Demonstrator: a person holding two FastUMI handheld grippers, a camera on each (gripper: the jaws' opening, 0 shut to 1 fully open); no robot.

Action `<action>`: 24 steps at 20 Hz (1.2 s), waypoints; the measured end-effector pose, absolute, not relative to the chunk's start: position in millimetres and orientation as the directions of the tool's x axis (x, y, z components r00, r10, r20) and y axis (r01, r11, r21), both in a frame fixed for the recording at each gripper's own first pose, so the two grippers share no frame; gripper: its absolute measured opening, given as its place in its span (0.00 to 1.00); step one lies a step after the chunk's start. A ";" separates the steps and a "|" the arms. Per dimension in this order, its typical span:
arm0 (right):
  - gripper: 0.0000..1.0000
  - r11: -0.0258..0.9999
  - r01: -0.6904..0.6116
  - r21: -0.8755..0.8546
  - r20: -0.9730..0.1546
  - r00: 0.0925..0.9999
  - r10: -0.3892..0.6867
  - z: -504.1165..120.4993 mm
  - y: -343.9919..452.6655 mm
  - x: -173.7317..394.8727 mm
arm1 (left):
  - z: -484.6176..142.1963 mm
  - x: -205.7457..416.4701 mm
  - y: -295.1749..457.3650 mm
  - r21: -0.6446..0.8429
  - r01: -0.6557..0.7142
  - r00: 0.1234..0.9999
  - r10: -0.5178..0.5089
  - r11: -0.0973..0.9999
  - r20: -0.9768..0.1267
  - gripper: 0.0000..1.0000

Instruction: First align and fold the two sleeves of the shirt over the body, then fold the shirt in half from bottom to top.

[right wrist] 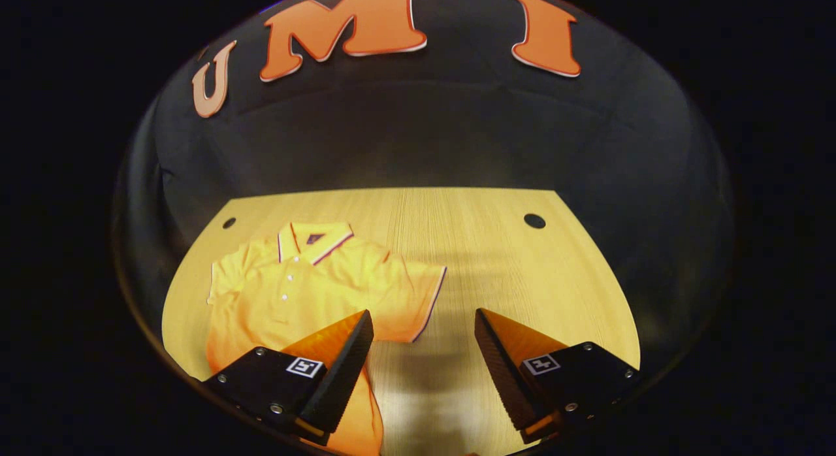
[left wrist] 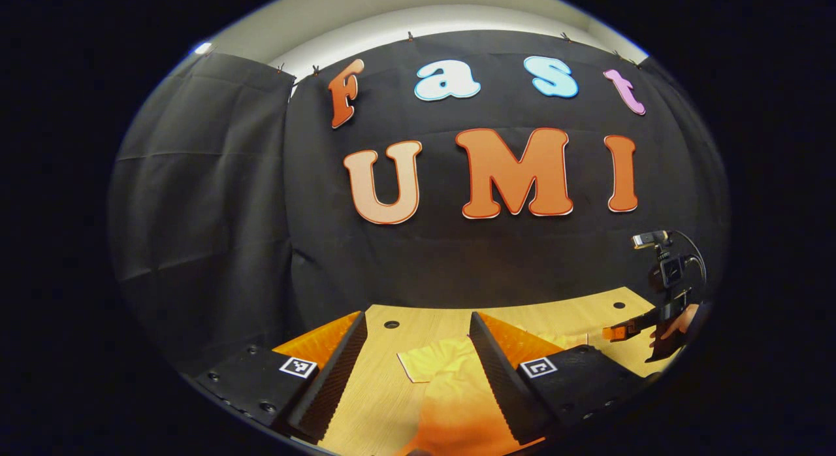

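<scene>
A yellow polo shirt (right wrist: 294, 293) with a striped collar lies flat on the wooden table (right wrist: 496, 247), collar toward the far wall, both short sleeves spread out. My right gripper (right wrist: 424, 345) hovers open above the table just right of the shirt's right sleeve (right wrist: 418, 293), nothing between its fingers. In the left gripper view my left gripper (left wrist: 415, 351) is open low over the shirt's left sleeve (left wrist: 431, 364), with cloth lying between and under the fingers but not pinched. The right gripper (left wrist: 617, 332) and the hand holding it appear at the far right of that view.
The table has round holes (right wrist: 534, 221) near its far corners. Black cloth walls close the booth behind and to the sides. Bare wood extends to the right of the shirt (right wrist: 555, 293).
</scene>
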State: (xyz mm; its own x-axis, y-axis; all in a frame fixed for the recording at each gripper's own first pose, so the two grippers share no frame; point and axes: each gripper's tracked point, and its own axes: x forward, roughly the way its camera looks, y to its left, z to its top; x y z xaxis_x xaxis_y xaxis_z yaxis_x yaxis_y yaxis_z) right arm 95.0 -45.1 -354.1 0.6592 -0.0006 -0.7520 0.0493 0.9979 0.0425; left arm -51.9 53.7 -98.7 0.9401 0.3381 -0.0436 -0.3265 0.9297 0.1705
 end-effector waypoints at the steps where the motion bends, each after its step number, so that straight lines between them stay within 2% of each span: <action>1: 0.95 0.998 0.039 0.043 -0.766 0.642 0.008 -359.2 -43.6 97.9 | -101.5 -53.4 56.5 0.176 -0.339 0.934 0.353 0.924 -0.054 0.97; 8: 0.94 0.999 -0.032 0.011 -0.848 0.530 0.026 -393.0 -45.4 127.3 | -118.3 -69.1 78.6 0.192 -0.445 0.877 0.469 0.875 -0.103 0.97; 11: 0.94 0.999 -0.013 0.047 -0.887 0.459 0.048 -414.2 -47.4 138.9 | -135.8 -74.6 80.1 0.189 -0.463 0.857 0.492 0.866 -0.152 0.97; 14: 0.79 0.993 0.030 0.117 -0.929 0.358 0.099 -437.9 -47.2 139.8 | -147.7 -77.9 83.6 0.176 -0.481 0.840 0.509 0.859 -0.188 1.00; 15: 0.81 0.992 0.038 0.120 -0.939 0.328 0.101 -444.7 -47.3 141.1 | -148.5 -78.8 85.8 0.177 -0.492 0.831 0.520 0.853 -0.196 0.99; 17: 0.74 0.990 0.048 0.130 -0.955 0.276 0.112 -454.8 -45.7 143.9 | -148.9 -81.6 91.0 0.181 -0.510 0.820 0.539 0.841 -0.194 0.99; 23: 0.71 0.989 0.083 0.119 -0.984 0.146 0.106 -483.8 -43.8 149.8 | -162.5 -84.0 99.8 0.187 -0.551 0.776 0.581 0.814 -0.245 0.99; 24: 0.65 0.991 0.080 0.111 -0.984 0.152 0.098 -484.3 -47.2 155.5 | -161.2 -84.0 101.9 0.195 -0.560 0.768 0.592 0.805 -0.242 0.99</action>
State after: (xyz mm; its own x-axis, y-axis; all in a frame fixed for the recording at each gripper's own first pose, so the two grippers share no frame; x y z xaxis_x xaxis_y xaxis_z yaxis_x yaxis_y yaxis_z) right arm 155.5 -47.2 -484.3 0.1519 0.0977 -0.9836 0.0798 0.9906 0.1107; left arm -84.0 101.9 -161.2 0.7684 0.5925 -0.2418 -0.5598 0.8055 0.1946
